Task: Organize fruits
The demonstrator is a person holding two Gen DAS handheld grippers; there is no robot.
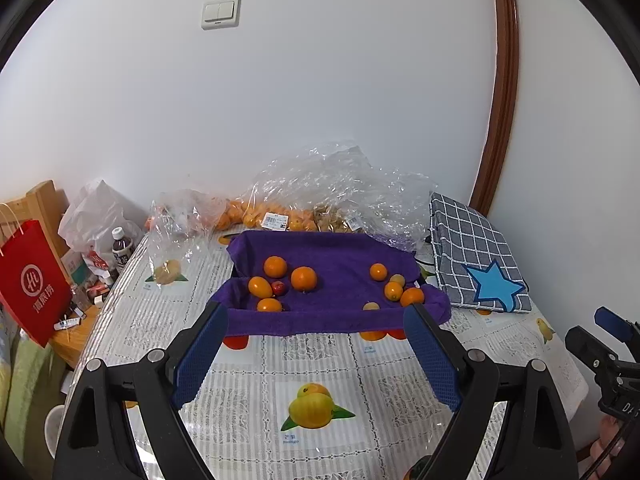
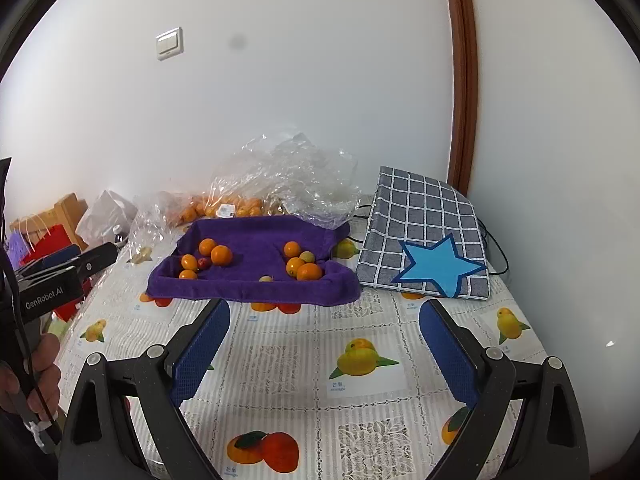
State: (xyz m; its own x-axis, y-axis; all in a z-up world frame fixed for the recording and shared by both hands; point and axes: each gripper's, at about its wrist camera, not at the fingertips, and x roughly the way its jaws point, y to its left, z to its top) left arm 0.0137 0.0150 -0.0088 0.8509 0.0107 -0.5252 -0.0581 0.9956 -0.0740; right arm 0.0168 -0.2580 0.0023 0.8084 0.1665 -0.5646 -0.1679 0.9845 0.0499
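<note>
Both claws, left gripper and right gripper, hover spread and empty at 6 o'clock of the purple towel tray, where mixed fruits lie in two loose clusters; sorting appears barely begun.

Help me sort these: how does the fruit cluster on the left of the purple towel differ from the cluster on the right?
The left cluster holds five pieces, including one small red fruit; the right cluster has no red one. The right cluster includes two pale yellowish fruits, one among the oranges and one near the front edge; the left cluster has none. Both lie on the purple towel and are mostly orange citrus.
</note>
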